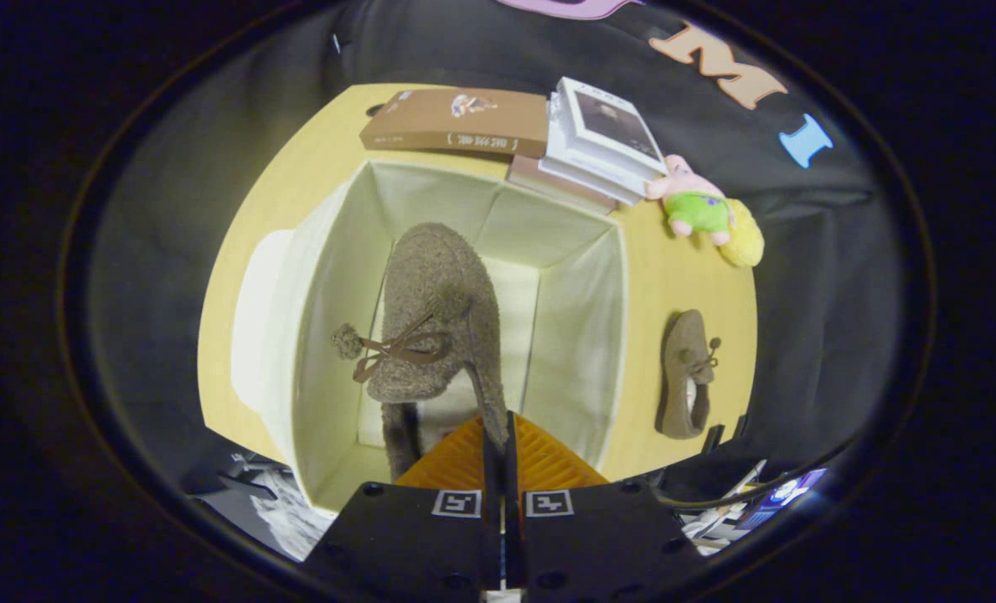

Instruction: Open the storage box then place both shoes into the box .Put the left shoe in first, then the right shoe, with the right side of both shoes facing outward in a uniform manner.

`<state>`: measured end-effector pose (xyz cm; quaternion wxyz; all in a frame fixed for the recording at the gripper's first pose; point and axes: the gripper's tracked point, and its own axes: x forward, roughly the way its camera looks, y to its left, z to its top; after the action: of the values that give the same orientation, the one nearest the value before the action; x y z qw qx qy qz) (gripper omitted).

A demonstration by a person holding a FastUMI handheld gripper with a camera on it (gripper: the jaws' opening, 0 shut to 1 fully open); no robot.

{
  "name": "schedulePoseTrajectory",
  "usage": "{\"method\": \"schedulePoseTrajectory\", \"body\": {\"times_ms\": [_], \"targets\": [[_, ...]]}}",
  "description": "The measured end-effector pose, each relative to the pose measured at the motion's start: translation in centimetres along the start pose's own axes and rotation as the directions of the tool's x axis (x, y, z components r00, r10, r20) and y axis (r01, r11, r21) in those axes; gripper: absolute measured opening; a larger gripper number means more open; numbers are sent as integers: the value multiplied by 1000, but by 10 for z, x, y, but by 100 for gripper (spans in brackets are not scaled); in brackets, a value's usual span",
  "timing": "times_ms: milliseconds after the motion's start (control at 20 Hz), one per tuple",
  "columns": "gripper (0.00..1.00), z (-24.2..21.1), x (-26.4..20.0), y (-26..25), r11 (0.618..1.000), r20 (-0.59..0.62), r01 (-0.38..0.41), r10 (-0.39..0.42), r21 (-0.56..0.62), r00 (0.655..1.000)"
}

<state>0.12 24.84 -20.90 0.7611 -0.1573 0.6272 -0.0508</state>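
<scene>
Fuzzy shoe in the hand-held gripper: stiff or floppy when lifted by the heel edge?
Probably soft: the held shoe hangs over the open storage box, its thin heel edge pinched in the hand-held gripper. The woolly fabric looks light and likely grippy. The pom-pom lace dangles loose and may snag.

The gripper (498,435) has a broad black body with dark screw holes along its near edge and corners. Two small square black-and-white tracking markers sit side by side on top, one on each half. Ahead of them, two ribbed, wedge-shaped fingers (456,465) taper forward, pressed nearly together.
</scene>
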Motion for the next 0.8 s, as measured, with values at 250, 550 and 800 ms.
{"method": "schedulePoseTrajectory", "body": {"times_ms": [250,550,800], "targets": [[5,0,36,33,997,-67,-71,71,-1,995],[9,-2,47,34,997,-79,-73,71,-20,994],[31,-12,30,31,993,-64,-114,115,19,991]]}}
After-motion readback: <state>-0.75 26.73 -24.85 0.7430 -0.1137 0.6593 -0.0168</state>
